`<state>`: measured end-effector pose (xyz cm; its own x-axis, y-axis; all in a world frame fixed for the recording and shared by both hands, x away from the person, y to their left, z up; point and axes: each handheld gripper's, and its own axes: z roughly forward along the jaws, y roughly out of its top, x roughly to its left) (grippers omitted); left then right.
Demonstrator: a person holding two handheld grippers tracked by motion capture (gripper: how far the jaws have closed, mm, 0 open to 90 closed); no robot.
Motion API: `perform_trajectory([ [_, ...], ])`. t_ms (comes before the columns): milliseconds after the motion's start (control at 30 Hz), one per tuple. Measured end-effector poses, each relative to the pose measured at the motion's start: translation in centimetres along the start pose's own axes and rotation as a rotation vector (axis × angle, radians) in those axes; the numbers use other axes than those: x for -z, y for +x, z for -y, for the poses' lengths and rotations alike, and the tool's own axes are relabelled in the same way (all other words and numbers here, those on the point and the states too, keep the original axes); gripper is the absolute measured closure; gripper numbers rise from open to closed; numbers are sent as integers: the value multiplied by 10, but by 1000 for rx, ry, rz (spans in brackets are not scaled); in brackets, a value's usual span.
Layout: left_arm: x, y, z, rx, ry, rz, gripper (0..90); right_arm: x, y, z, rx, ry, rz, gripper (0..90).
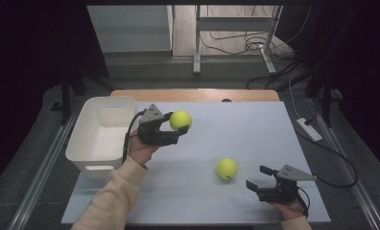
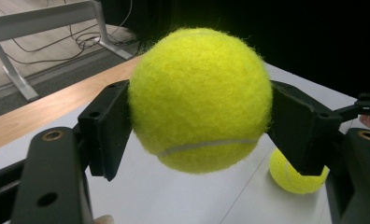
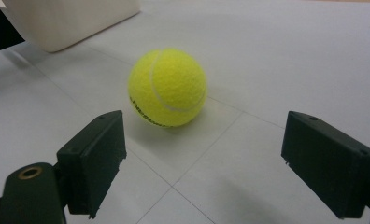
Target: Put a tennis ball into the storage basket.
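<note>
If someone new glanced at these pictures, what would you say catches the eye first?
The bright yellow held tennis ball, clamped in the left gripper above the table beside the white bin. Next, the second tennis ball lying on the white table, with the right gripper open and aimed at it.
</note>
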<state>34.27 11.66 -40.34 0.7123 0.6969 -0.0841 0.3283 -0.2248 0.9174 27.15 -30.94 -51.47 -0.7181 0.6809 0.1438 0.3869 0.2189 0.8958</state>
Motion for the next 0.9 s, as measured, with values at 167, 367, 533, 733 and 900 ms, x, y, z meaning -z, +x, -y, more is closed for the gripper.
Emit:
perform_trajectory([
  [167, 3, 2, -2, 0, -6, -9, 274, 0, 0, 0, 1, 0, -1, 137],
  [367, 8, 4, -2, 6, -13, -24, 274, 0, 0, 0, 0, -3, -3, 137],
  [533, 13, 7, -4, 6, -15, -42, 274, -1, 0, -1, 5, -2, -9, 137],
  [733, 19, 11, -7, 14, -24, -59, 274, -3, 0, -2, 7, -3, -14, 137],
  [900, 23, 14, -6, 22, -32, -78, 274, -4, 0, -2, 8, -2, -15, 137],
])
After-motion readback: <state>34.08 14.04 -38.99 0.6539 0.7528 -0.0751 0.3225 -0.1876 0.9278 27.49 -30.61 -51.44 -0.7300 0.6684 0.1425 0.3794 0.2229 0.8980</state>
